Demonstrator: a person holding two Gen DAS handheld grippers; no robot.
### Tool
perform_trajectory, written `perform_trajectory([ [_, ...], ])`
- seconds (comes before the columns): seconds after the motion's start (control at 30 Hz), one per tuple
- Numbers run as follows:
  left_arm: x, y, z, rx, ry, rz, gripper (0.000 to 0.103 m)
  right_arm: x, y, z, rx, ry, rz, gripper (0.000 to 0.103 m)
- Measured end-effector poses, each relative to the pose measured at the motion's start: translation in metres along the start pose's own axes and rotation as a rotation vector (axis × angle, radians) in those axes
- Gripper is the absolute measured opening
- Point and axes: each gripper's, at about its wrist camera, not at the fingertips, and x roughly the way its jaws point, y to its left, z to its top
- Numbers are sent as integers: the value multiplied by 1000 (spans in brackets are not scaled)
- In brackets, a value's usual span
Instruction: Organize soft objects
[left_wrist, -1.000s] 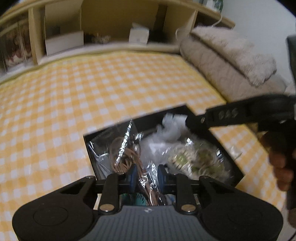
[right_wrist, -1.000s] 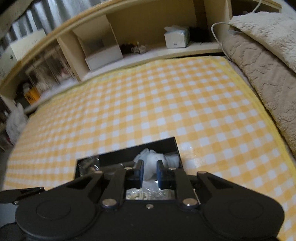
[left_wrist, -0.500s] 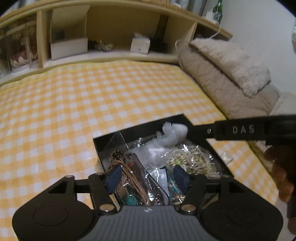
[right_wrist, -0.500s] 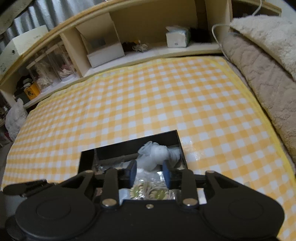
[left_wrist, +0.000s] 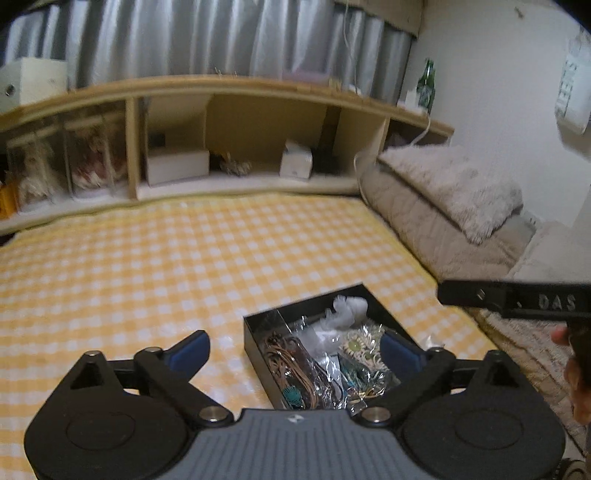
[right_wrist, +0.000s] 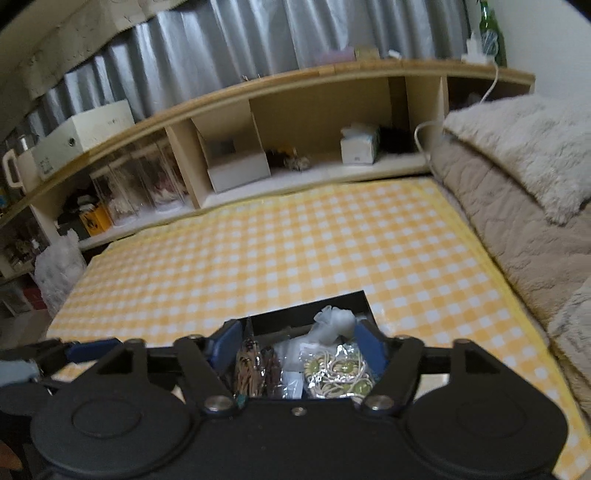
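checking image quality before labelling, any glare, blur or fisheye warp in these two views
Left wrist view: dim, the shelf bows from fisheye warp, cellophane in the black box glints, the curtain is soft. Right wrist view: the same bowing, corners vignetted, the checked cloth slightly blurred, mild sheen beside the box.

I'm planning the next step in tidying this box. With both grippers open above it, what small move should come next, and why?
Probably lower the right gripper onto the white soft bundle at the far end of the black box and close on it. Its jaws stand open close to it, it sits on top of the wrapped packets, and the left gripper holds nothing.
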Motion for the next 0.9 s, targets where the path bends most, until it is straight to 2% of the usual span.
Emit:
perform_trajectory([
  [0.07,-17,0,1,2,-27,1,103,-17,1,-3,13,-15,4,80],
  [0.2,-47,-3,-3,28,-62,0,103,-49,-2,-12,66,-37,31,93],
  [0.33,-68,-4,-11,26,-75,11,103,-73,4,-27,42,-51,16,99],
  [0.6,-96,-2,-41,2,-108,25,103,-107,19,-64,-74,-112,-24,103],
  [0.73,-105,-2,-61,22,-132,60,103,-117,24,-80,-121,-142,-42,103],
  [0.9,-107,0,-83,38,-134,87,103,-122,25,-94,-126,-173,-56,103],
])
